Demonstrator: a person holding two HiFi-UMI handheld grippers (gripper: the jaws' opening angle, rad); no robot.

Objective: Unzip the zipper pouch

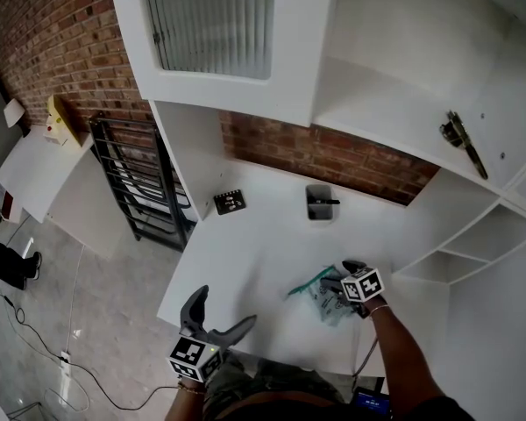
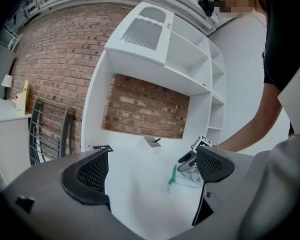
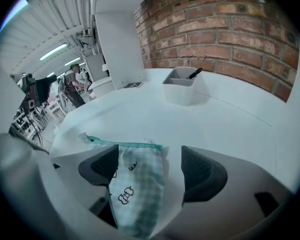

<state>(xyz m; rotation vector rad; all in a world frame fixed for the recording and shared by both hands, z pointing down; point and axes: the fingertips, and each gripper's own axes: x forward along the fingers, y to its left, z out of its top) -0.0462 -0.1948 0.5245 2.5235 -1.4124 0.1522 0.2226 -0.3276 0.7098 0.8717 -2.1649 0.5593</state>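
Fingers [image 3: 97,166] of our right gripper [image 3: 149,165]: spread, not clamped, straddling the checked zipper pouch [image 3: 140,189]; one pad sits at the cloth's edge, the other stands clear.
Pouch: lying on the white table [image 1: 263,235] toward our right, teal zipper band [image 3: 122,145] along its far edge; slider not discernible.
Fingers [image 2: 92,174] of our left gripper [image 2: 152,168]: spread, empty, well apart from the pouch.
Handling note: we judge one gripper should pin the cloth just below the band while the other finds the pull tab and draws it along the teeth, so the fabric does not bunch.
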